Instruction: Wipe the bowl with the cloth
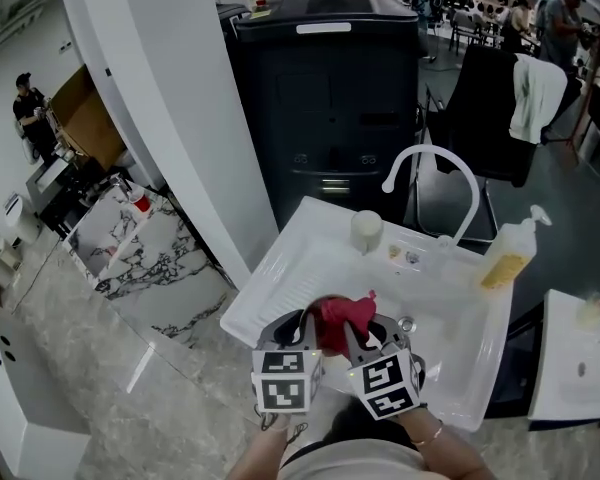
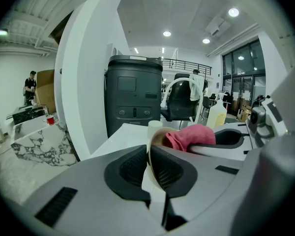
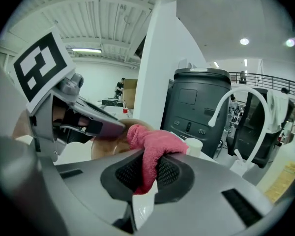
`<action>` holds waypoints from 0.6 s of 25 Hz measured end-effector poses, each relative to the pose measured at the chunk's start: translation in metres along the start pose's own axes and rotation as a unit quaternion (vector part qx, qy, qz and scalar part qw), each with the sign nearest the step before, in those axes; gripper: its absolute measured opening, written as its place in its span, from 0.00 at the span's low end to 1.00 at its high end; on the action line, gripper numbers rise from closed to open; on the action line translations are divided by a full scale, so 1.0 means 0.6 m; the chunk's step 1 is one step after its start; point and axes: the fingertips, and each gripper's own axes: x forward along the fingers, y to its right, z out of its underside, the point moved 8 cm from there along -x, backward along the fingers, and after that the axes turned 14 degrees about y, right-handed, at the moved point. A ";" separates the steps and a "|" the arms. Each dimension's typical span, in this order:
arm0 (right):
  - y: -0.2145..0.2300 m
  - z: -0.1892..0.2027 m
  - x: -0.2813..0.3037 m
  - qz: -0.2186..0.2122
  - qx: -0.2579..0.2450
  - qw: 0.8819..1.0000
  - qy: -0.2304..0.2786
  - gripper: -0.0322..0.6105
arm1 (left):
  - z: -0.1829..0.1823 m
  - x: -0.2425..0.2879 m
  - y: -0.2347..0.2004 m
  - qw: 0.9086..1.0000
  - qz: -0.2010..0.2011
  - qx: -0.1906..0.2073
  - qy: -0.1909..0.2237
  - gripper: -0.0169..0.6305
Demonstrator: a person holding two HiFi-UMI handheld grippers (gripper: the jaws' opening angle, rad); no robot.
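The bowl is thin-walled and tan-brown. It stands tipped on edge, its rim pinched between the closed jaws of the left hand-held gripper. The cloth — red-pink terry, bunched — is clamped in the right hand-held gripper, and its free end pushes into the bowl's hollow above the white sink.

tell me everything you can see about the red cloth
The cloth is pinkish red, soft and towel-like, bunched into a wad. One end is pinched between the fingers of the right gripper. The rest bulges out ahead of them and seems to press into the brownish bowl, which the left gripper holds by its rim. It hangs above the white sink and does not touch it.
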 end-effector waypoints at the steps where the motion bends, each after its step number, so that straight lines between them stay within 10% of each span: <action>1: 0.004 -0.001 -0.003 0.008 0.004 1.000 0.004 0.11 | 0.001 0.001 -0.004 1.000 -0.003 -0.002 0.001 0.08; 8: 0.018 -0.057 -0.036 -0.014 0.115 0.989 0.090 0.11 | 0.011 0.014 -0.032 0.999 -0.030 -0.020 -0.004 0.07; 15: -0.025 -0.049 -0.018 -0.126 0.339 0.924 0.127 0.11 | -0.004 0.034 -0.045 0.995 -0.049 -0.078 0.037 0.07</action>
